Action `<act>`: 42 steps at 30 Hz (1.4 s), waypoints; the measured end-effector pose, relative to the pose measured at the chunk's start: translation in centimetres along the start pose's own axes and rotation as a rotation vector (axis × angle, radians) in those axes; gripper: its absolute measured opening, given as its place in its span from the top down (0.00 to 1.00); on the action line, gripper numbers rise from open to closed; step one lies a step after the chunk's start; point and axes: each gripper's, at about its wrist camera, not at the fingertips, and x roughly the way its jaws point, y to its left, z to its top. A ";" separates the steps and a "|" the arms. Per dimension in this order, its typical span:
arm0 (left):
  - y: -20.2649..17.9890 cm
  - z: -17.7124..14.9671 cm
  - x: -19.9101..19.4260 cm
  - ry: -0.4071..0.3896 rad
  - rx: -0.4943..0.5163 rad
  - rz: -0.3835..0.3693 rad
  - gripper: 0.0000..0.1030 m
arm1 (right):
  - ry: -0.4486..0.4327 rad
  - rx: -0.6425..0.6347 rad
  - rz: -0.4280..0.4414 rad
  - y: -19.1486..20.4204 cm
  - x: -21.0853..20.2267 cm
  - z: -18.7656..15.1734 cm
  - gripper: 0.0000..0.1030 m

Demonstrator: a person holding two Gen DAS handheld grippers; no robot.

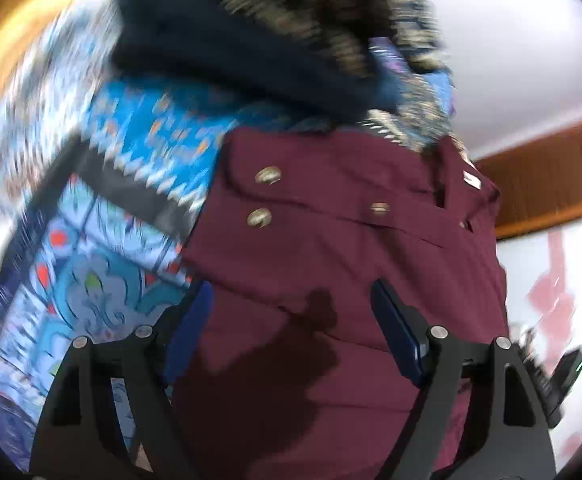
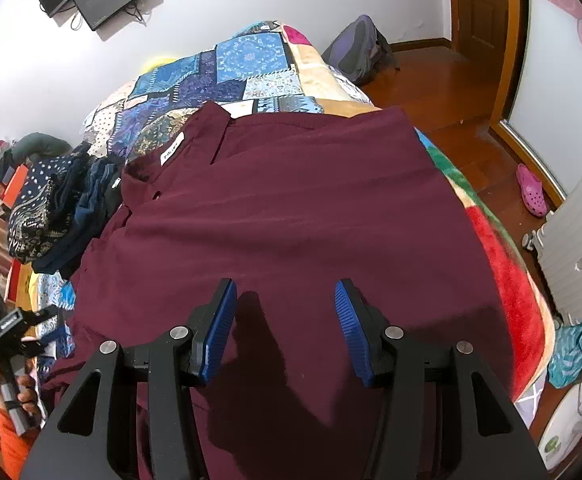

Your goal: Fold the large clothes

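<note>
A large maroon garment [image 2: 291, 208] lies spread on a bed with a patchwork quilt [image 2: 251, 64]. Its collar and white label [image 2: 171, 151] point to the far left. In the left wrist view the same maroon garment [image 1: 331, 280] shows gold buttons [image 1: 267, 176] on a folded flap. My left gripper [image 1: 291, 328] is open just above the cloth, with blue pads [image 1: 395, 328] apart and nothing between them. My right gripper [image 2: 287, 328] is open over the near part of the garment and holds nothing. The left gripper also shows at the far left of the right wrist view [image 2: 7, 332].
A pile of dark patterned clothes [image 2: 51, 208] sits on the bed left of the garment; it also shows in the left wrist view [image 1: 251, 32], blurred. A backpack [image 2: 359, 48], a pink shoe [image 2: 531, 188] and a white radiator [image 2: 579, 248] stand on the wooden floor at the right.
</note>
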 end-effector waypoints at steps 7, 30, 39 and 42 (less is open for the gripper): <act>3.5 0.4 2.2 0.047 -0.213 -0.110 0.22 | -0.003 -0.001 -0.016 -0.1 0.5 0.1 0.54; -2.2 -1.5 -8.4 -0.237 0.125 0.053 0.97 | -0.034 0.070 -0.011 -2.5 -0.8 0.2 0.53; -0.1 -3.1 -0.9 -0.062 0.175 0.287 0.73 | -0.021 0.058 -0.027 -3.1 -1.5 -0.1 0.53; -0.5 -2.8 -2.3 -0.102 0.197 0.308 0.70 | -0.028 0.052 -0.042 -3.7 -2.0 0.3 0.53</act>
